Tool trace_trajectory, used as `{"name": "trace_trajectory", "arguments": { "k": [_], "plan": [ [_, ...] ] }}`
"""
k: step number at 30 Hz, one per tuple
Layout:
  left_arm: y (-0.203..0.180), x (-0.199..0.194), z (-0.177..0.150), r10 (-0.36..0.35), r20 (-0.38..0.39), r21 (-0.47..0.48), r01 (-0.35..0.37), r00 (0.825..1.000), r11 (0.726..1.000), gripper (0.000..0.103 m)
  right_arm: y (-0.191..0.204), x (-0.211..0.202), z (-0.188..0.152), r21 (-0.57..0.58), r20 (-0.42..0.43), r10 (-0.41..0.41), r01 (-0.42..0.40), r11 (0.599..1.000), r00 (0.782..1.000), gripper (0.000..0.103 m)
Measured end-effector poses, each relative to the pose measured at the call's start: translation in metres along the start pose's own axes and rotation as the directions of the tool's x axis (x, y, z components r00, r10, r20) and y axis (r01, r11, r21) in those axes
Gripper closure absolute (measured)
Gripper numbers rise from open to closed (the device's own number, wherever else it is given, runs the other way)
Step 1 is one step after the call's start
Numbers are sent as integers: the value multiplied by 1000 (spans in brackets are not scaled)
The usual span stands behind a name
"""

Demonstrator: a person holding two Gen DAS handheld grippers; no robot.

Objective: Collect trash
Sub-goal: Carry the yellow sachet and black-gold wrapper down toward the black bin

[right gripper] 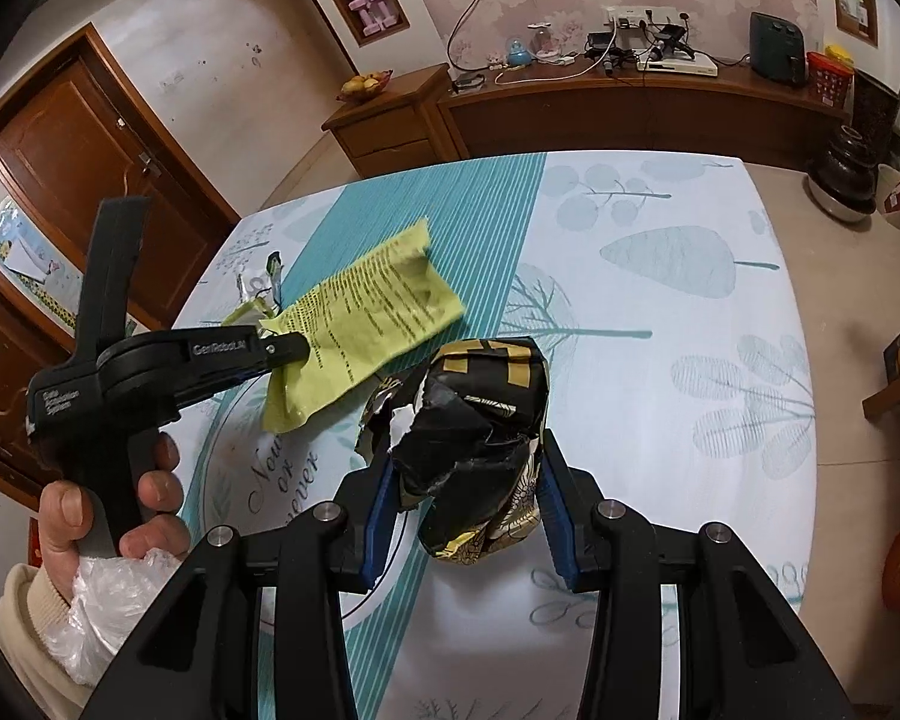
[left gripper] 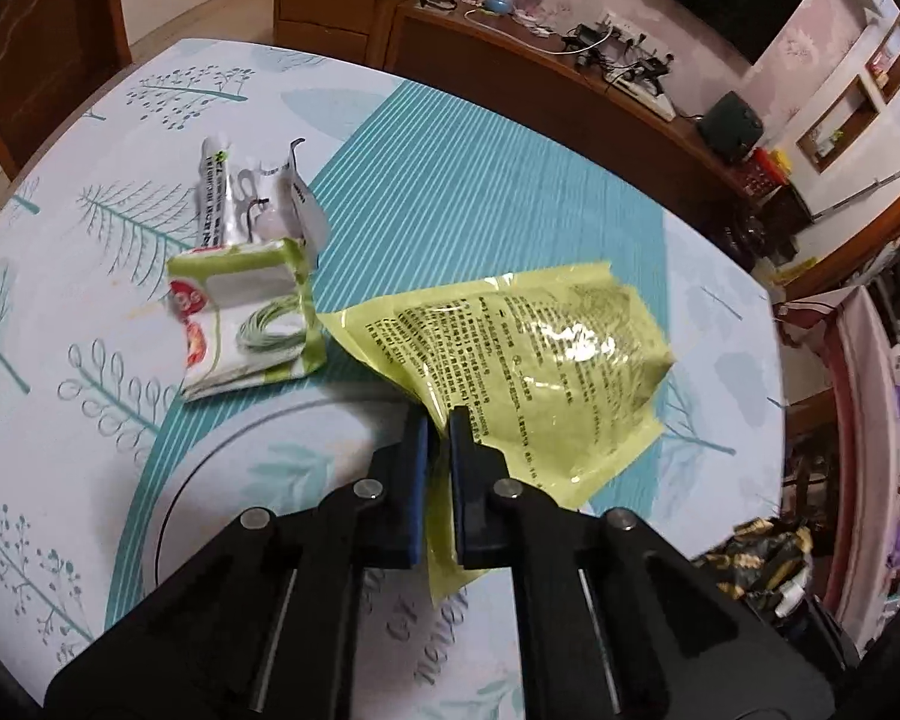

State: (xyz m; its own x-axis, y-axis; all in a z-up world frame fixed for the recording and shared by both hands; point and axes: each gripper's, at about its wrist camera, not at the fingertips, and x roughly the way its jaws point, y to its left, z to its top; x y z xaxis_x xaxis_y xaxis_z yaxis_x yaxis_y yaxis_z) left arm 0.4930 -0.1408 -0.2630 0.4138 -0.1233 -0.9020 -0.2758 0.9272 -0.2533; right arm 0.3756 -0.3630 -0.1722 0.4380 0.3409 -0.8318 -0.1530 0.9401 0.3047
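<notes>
My left gripper (left gripper: 440, 429) is shut on the near corner of a yellow-green plastic wrapper (left gripper: 528, 360) with black print, lifting it off the table; it also shows in the right wrist view (right gripper: 366, 312), pinched by the left gripper (right gripper: 297, 351). My right gripper (right gripper: 468, 480) is closed around a crumpled black-and-gold wrapper (right gripper: 486, 426), its pads touching both sides, held above the table. A green-and-white tissue pack (left gripper: 249, 324) and a crumpled white wrapper (left gripper: 252, 198) lie on the table to the left.
The table (right gripper: 660, 312) has a pale cloth with teal leaf prints. A wooden TV cabinet (right gripper: 630, 108) stands beyond its far edge. The black-and-gold wrapper also shows at the right in the left wrist view (left gripper: 750, 564). A clear plastic bag (right gripper: 114, 600) hangs by the left hand.
</notes>
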Motion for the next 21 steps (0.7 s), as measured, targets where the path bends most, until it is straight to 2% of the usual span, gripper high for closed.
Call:
{"name": "trace_trajectory", "arguments": {
  "k": [5,11,16,21],
  "plan": [
    [7,-29,-18,-42,12,39,41,999,998,99,9,-16,-13,-11,17,-13,13,1000,1000,62],
    [36,-76,-59,-76,4,97,76,997,992,99,23,-38,-39,1,28,-29,29,1000,999,62],
    [68,-115,-93,-124,-16,118,125,992,985,99,43,-63,-72,19,36,-54,53,998,998,62],
    [106,-160,-130,-194,-54,155,200,980,967,99,75,-101,-122,59,57,-102,98,993,993,62]
  ]
}}
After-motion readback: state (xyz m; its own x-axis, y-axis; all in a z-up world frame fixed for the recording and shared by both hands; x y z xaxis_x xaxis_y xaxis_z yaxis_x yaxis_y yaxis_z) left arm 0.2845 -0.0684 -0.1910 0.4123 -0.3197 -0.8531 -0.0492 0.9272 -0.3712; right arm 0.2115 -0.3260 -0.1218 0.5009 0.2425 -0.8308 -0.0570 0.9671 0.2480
